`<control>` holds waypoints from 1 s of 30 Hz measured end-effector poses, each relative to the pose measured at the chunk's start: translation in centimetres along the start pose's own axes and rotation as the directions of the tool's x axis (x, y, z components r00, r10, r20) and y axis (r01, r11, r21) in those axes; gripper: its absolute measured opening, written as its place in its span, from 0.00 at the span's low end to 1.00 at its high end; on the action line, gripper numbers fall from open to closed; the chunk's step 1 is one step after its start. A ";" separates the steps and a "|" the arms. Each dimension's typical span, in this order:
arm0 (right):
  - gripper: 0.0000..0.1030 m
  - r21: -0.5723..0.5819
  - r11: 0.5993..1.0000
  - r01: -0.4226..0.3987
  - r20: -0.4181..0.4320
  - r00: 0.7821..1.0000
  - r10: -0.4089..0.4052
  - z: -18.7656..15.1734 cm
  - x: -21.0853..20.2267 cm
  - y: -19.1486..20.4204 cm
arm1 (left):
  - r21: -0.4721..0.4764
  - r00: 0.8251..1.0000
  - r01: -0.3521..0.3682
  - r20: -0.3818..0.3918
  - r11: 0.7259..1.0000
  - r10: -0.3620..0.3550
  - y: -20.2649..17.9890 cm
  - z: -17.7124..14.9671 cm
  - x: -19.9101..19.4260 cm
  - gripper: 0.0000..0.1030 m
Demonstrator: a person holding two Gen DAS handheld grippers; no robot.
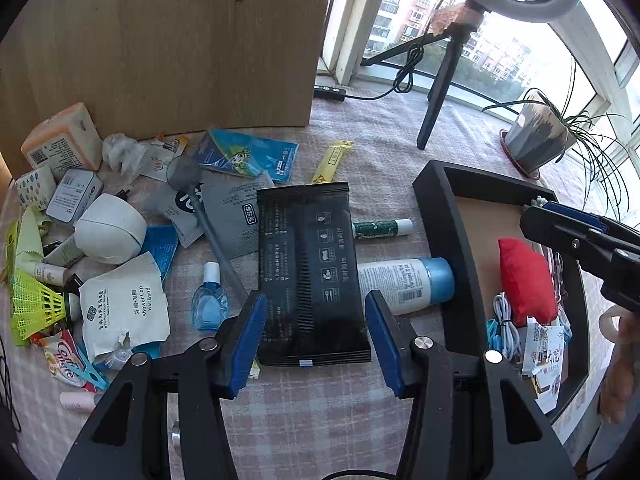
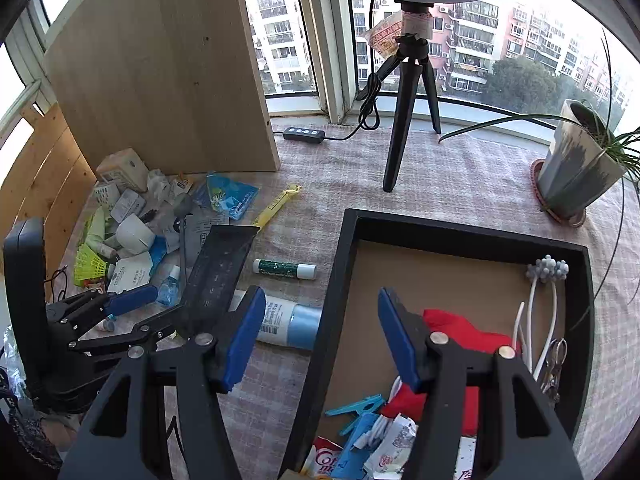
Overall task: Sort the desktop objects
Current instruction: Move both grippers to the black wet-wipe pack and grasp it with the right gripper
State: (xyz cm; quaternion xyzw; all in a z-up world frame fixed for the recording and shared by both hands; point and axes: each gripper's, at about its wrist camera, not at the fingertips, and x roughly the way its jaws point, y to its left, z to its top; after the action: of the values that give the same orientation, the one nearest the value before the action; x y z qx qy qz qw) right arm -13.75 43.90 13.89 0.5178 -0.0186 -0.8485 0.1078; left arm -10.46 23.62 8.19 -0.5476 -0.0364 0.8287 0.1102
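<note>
A black flat packet (image 1: 312, 272) lies on the checked cloth, its near end between the open fingers of my left gripper (image 1: 316, 340). In the right wrist view the packet (image 2: 218, 272) looks tilted, with the left gripper (image 2: 136, 312) at its near end. My right gripper (image 2: 320, 340) is open and empty, straddling the left wall of the black tray (image 2: 332, 300). The tray (image 1: 444, 208) holds a red pouch (image 1: 528, 280), cables and sachets.
A white and blue bottle (image 1: 404, 284) and a green tube (image 1: 380, 228) lie beside the packet. Several small items clutter the left: a blue dropper bottle (image 1: 208, 304), a shower cap sachet (image 1: 124, 304), a yellow shuttlecock (image 1: 36, 304). A wooden board, tripod (image 2: 404, 120) and potted plant (image 2: 576, 172) stand behind.
</note>
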 end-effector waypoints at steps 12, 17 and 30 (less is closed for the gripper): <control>0.56 0.022 0.995 -0.099 -0.071 0.992 0.100 1.7 4.3 3.5 | -0.049 0.996 0.075 -0.051 0.996 -0.077 3.9 0.5 2.6 0.58; 0.56 0.020 0.991 -0.135 -0.105 0.985 0.136 2.2 6.4 5.0 | -0.077 0.993 0.092 -0.061 0.993 -0.096 4.7 0.7 3.5 0.59; 0.56 0.124 0.972 -0.198 -0.199 0.955 0.220 2.4 9.6 4.6 | -0.035 0.988 0.122 -0.090 0.992 -0.125 4.1 1.3 4.8 0.59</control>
State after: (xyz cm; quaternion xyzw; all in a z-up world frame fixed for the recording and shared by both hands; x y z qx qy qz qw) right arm -19.31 37.26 7.27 0.6049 -0.1054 -0.7704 0.1715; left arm -14.07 20.75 3.66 -0.5836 -0.0774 0.7934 0.1546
